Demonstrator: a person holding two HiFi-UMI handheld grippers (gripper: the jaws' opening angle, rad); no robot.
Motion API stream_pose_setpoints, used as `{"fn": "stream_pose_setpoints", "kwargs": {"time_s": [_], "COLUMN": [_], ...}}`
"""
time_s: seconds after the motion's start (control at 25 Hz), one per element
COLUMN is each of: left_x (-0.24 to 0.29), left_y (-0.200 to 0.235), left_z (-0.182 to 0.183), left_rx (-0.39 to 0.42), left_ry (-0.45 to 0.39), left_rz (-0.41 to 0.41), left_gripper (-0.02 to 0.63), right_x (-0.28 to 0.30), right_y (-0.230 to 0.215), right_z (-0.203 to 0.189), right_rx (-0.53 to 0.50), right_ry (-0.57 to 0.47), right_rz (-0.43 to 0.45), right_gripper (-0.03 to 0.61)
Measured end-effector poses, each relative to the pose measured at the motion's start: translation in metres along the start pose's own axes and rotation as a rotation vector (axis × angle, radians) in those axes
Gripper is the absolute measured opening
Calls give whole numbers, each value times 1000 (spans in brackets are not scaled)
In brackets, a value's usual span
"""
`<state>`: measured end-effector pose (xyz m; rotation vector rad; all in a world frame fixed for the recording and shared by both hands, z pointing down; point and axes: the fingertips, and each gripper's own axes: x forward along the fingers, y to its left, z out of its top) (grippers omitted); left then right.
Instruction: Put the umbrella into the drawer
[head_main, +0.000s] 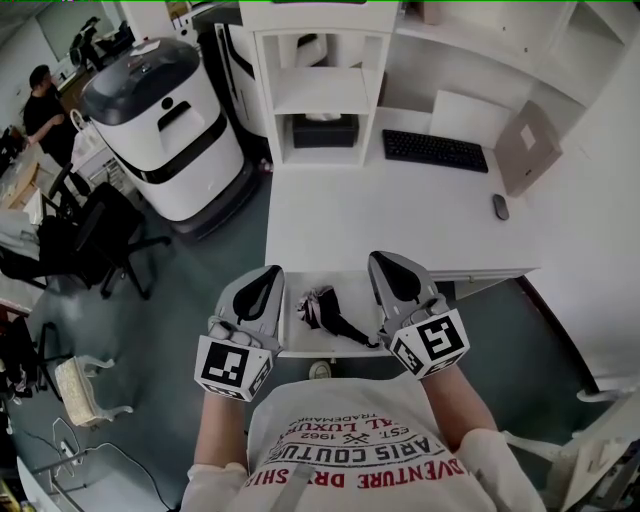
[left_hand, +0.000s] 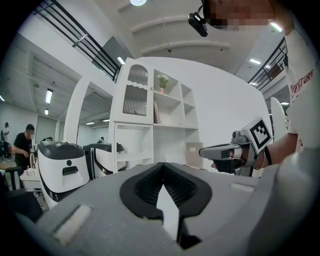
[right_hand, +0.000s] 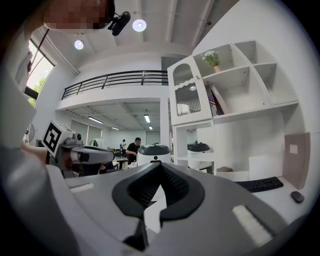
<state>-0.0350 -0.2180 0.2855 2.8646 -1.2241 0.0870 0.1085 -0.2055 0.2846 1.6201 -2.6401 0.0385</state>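
Both tongs are being held level in front of the person's chest, side by side, pointing toward the white table (head_main: 400, 215). The left tongs (head_main: 266, 288) are being kept closed, pads meeting at the tips, nothing between them. The right tongs (head_main: 396, 274) are likewise being kept fully closed and empty. The umbrella (head_main: 322, 308), dark and folded, is being seen in the head view lying inside the open drawer (head_main: 296, 338), which is pulled out from under the table edge toward the person. It is lying in the gap between the two tongs and below them. Its long axis is being read as diagonal: the bunched canopy toward the far left of the drawer, a slender dark end running toward the near right corner, just beside the right tongs in that view. Whether that end is the handle or a strap cannot be told. Neither gripper view is showing the umbrella or the drawer, both lying below their line of sight. Judgement: placement is looking done, and the drawer front, the edge nearest the person, is probably what is being lined up for pushing; the right tongs are being judged slightly nearer to the umbrella's slender end, the left to the canopy.
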Motion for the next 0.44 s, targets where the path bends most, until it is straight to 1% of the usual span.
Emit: {"fn": "stream_pose_setpoints", "kwargs": {"time_s": [0.12,0.44], "left_x": [-1,2], "left_y": [3,12], "left_z": [1,-2], "left_rx": [11,8], "left_ry": [-4,-7], "left_rz": [-1,21], "left_gripper": [6,6], "right_x": [2,6], "right_y": [-2,-1], "right_z": [2,-4], "right_rx": [-1,11], "right_ry": [-3,-6], "right_rz": [-7,-15], "right_gripper": [-2,0]}}
